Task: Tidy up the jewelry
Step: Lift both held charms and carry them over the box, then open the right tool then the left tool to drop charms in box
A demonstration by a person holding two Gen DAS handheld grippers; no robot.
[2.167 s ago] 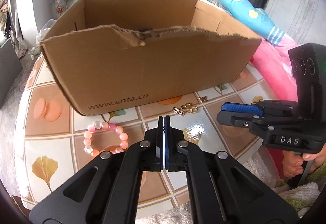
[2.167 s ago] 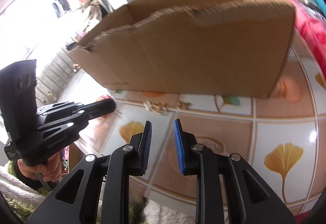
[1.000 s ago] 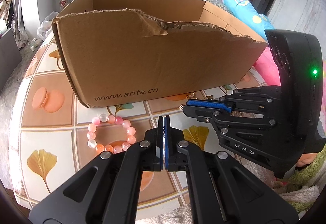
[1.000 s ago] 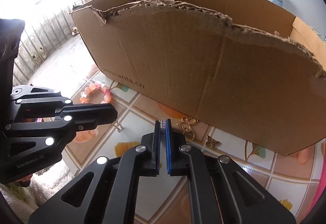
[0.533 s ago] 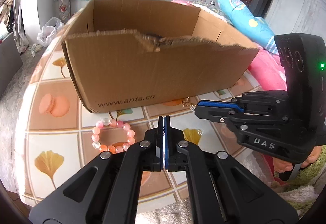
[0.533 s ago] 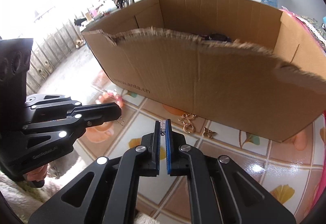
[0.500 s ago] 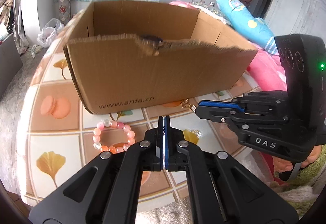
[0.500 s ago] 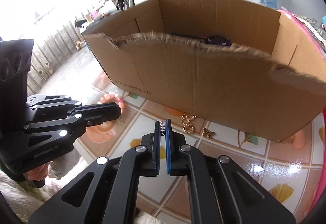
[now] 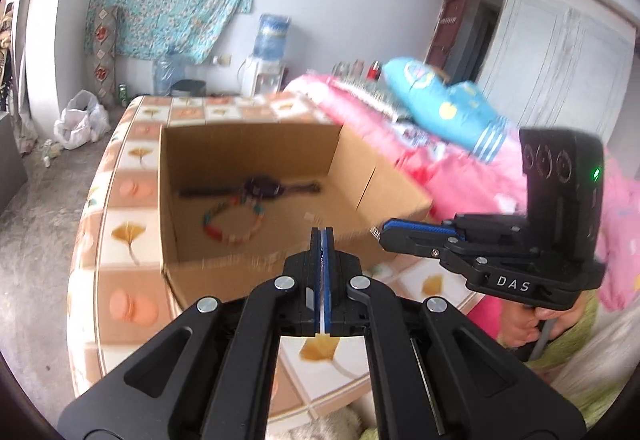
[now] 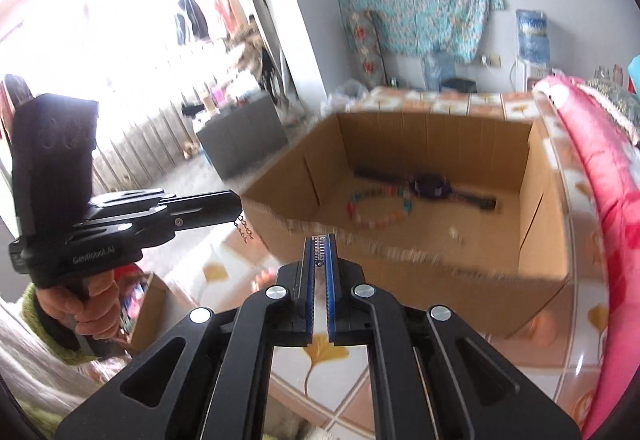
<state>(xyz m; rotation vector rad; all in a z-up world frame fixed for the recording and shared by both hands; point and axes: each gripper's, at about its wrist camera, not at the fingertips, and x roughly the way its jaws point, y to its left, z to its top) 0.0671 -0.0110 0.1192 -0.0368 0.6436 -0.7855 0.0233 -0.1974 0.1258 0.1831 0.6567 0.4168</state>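
An open cardboard box stands on the tiled table; it also shows in the right wrist view. Inside lie a multicoloured bead bracelet, also in the right wrist view, and a dark purple band. My left gripper is shut on a small chain earring that dangles from its tip. My right gripper is shut on a small silver hair clip, whose end also shows in the left wrist view. Both are held above the box's near wall.
The tiled table carries the box. A pink quilt and a blue pillow lie at the right. A grey cabinet stands on the floor at the left. A water dispenser is by the far wall.
Both grippers have risen from table level to above the box's near wall, so the box's inside now shows. The right gripper closed on the clip earlier.
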